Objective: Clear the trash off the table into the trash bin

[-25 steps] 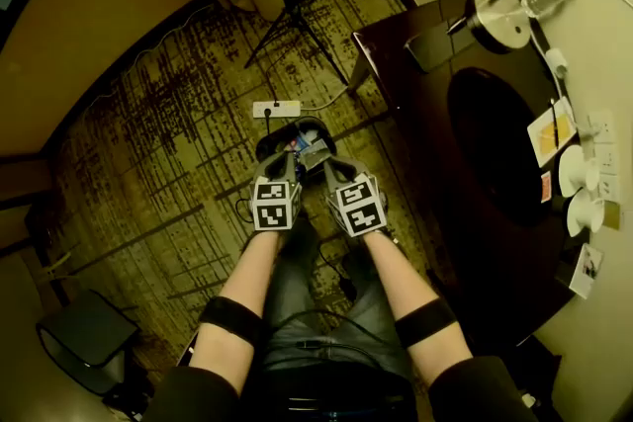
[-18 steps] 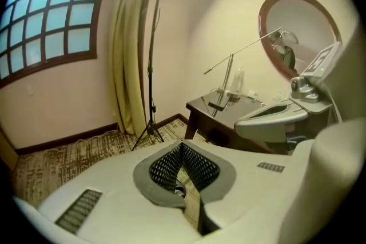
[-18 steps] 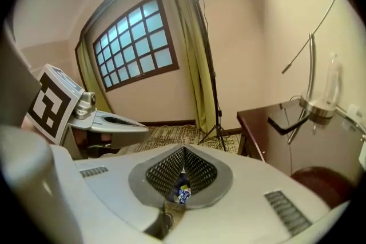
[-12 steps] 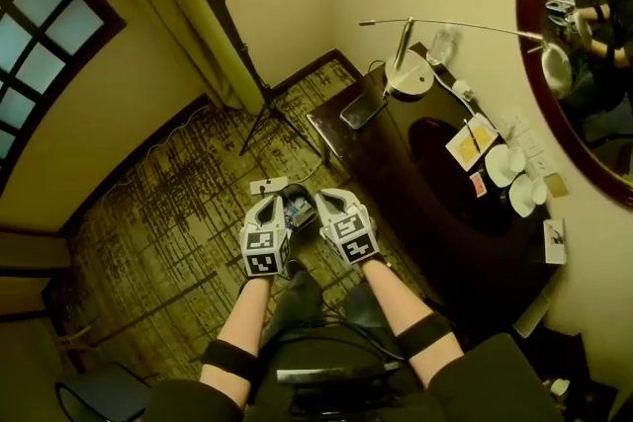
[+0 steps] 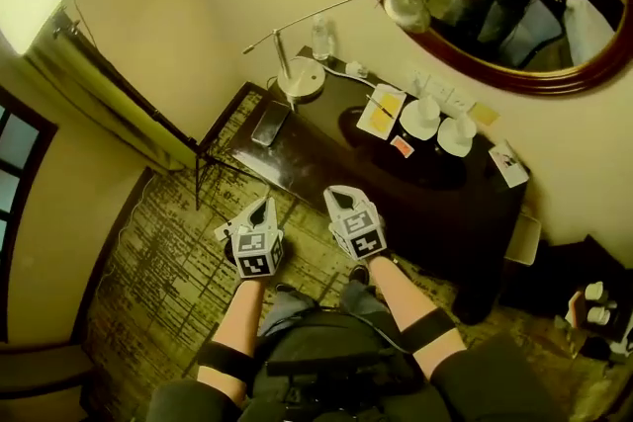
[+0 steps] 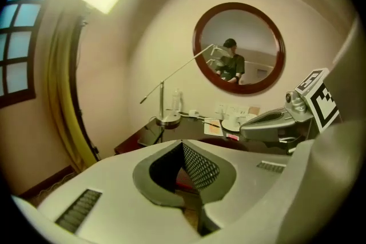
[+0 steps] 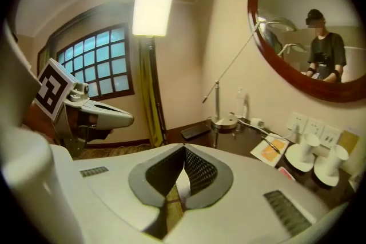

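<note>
Hovering before the table point(image 5: 318, 145), the left gripper point(image 5: 263, 207) and right gripper point(image 5: 339, 197) have jaws pressed together. Two cups point(image 5: 423, 117) and a red card point(image 5: 401, 146) sit on it; cup contents and the bin cannot be made out.

Worktop point(image 5: 316, 168): just ahead of the left tongs point(image 5: 265, 206) and right tongs point(image 5: 337, 195).
Phone point(image 5: 269, 124): on the worktop's left end, beyond the left tongs.
Lamp point(image 5: 300, 74): behind the phone.
Cups point(image 5: 422, 117): ahead-right of the right tongs.
</note>
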